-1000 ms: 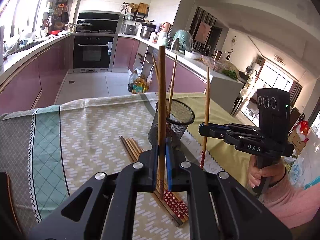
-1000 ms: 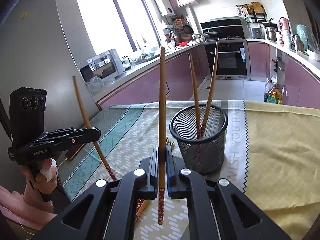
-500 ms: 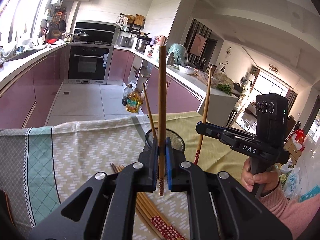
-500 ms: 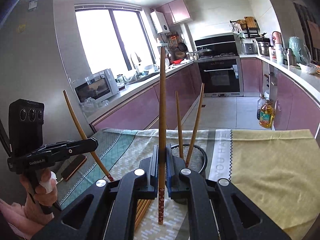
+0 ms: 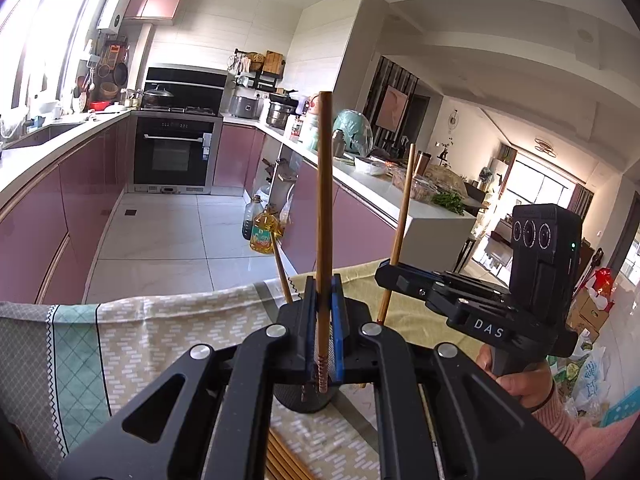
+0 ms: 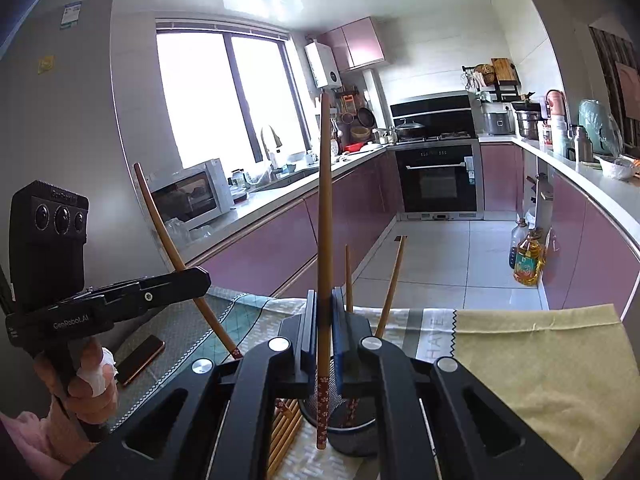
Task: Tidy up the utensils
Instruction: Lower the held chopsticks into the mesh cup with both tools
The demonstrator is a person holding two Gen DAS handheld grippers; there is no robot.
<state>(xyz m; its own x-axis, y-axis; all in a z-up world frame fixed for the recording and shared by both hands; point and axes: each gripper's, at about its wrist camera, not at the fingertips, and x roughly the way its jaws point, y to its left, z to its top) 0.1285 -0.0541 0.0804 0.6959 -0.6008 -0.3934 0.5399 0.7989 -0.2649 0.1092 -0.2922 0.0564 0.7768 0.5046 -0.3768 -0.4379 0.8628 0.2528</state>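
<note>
Since the earlier frame both hand-held grippers have risen, so the mesh cup sits lower in each view and more of the kitchen fills the background.

Left wrist view: the left hand-held gripper (image 5: 322,340) is clamped on one chopstick (image 5: 323,216), which stands nearly upright, its patterned tip just above the cup (image 5: 304,398). Most of the cup is hidden behind the jaws. The right hand-held gripper (image 5: 390,280) pinches a second chopstick (image 5: 402,220) beside it. Loose chopsticks (image 5: 286,460) lie on the bench (image 5: 140,340).

Right wrist view: the right hand-held gripper (image 6: 324,344) is closed on its chopstick (image 6: 325,240), tip hanging over the cup (image 6: 352,436), where two sticks (image 6: 390,288) already lean. The left hand-held gripper (image 6: 200,278) carries its stick tilted.

Risks, as I judge them: two sticks heading for one narrow mouth could clash, or knock the leaning pair. A tip catching the rim could tip the light cup. The thin, smooth shafts might also pivot or slip in the pads, and a tilted stick could miss the opening
</note>
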